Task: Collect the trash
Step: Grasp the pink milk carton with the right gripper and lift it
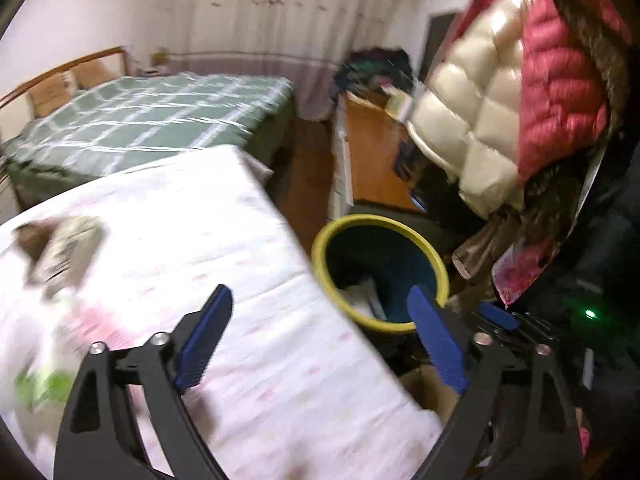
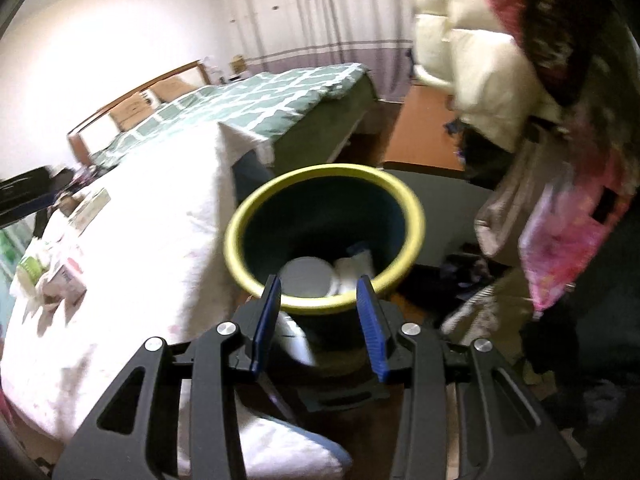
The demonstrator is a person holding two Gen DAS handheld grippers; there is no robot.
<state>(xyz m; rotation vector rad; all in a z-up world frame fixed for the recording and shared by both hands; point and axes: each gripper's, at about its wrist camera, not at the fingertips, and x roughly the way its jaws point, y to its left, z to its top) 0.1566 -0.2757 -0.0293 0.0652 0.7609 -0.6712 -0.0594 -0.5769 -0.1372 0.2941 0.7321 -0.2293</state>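
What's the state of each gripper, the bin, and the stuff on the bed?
Left gripper: open wide, nothing between the fingers.
Right gripper: part open above the bin; whether it holds anything, cannot tell.
Bin: upright beside the bed, trash inside.
Trash: white pieces lying in the bin.
Bed: blurred items still lying on it.

The round plastic bin (image 2: 240, 236) was dark teal inside with a yellow rim; the far bed's cover (image 1: 160, 116) — green, white-checked; the near sheet (image 1: 240, 280) — white with faint pink print; the puffy jackets (image 1: 500, 92) — cream and crimson.
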